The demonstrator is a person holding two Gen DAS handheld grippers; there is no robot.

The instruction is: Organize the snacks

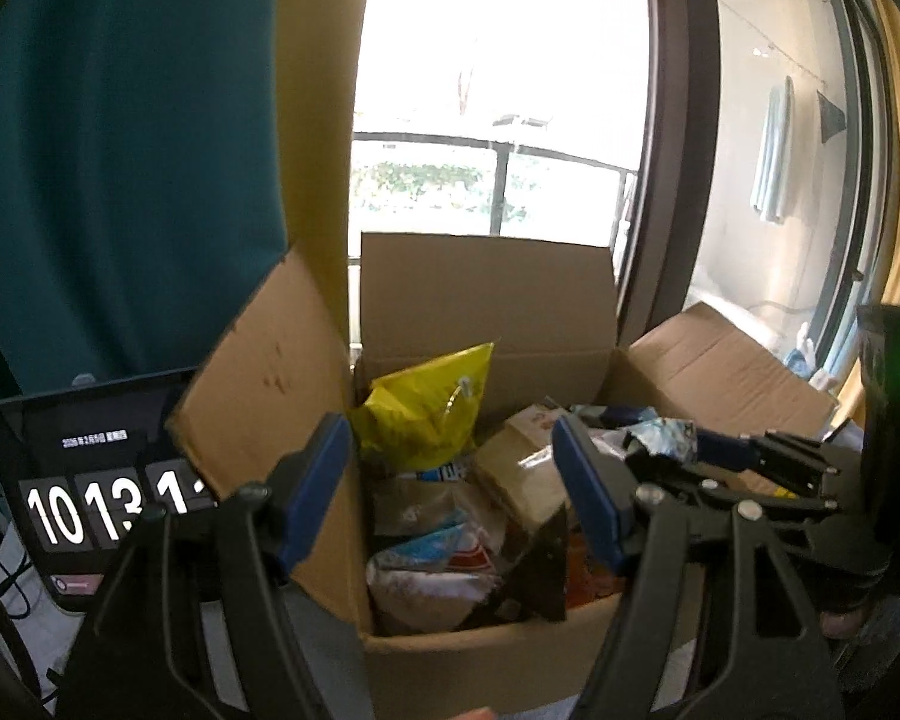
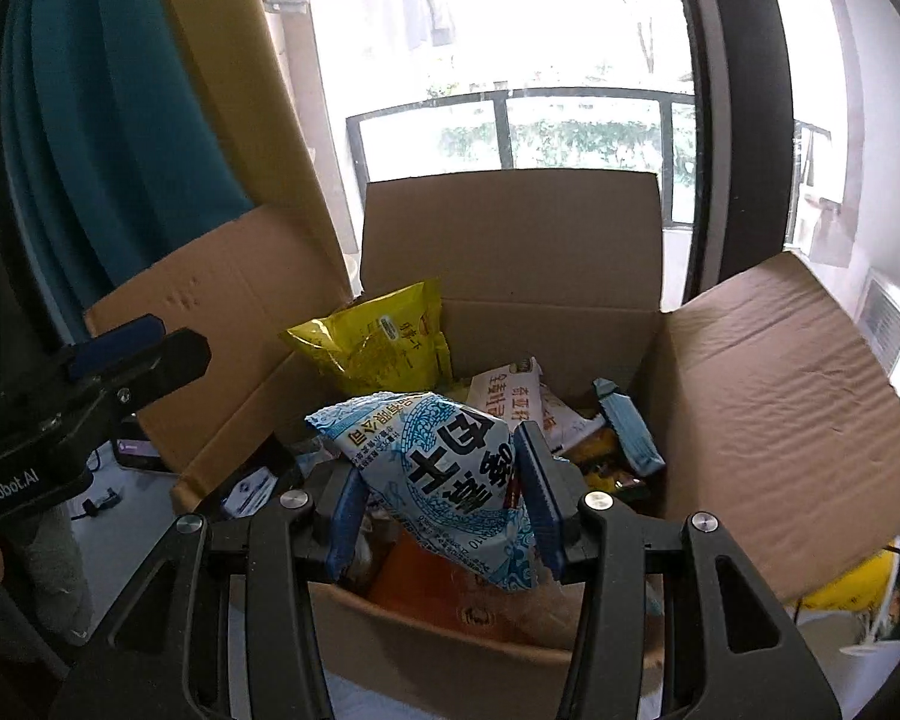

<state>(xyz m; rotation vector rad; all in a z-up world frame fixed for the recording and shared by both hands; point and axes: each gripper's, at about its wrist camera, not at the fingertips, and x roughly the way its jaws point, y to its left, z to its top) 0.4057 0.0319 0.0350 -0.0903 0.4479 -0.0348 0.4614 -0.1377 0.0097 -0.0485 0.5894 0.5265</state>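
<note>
An open cardboard box (image 1: 486, 312) (image 2: 510, 252) holds several snack packs, among them a yellow bag (image 1: 426, 408) (image 2: 378, 342). My right gripper (image 2: 444, 498) is shut on a light blue snack bag (image 2: 450, 474) and holds it above the box's near side. That bag and gripper show at the right in the left wrist view (image 1: 666, 438). My left gripper (image 1: 456, 486) is open and empty in front of the box. It shows at the far left in the right wrist view (image 2: 132, 348).
A tablet with a clock (image 1: 84, 480) stands left of the box. Box flaps (image 1: 270, 396) (image 2: 786, 396) spread out left and right. A teal curtain (image 1: 120, 150) hangs at the left, a window with a railing (image 2: 510, 120) behind.
</note>
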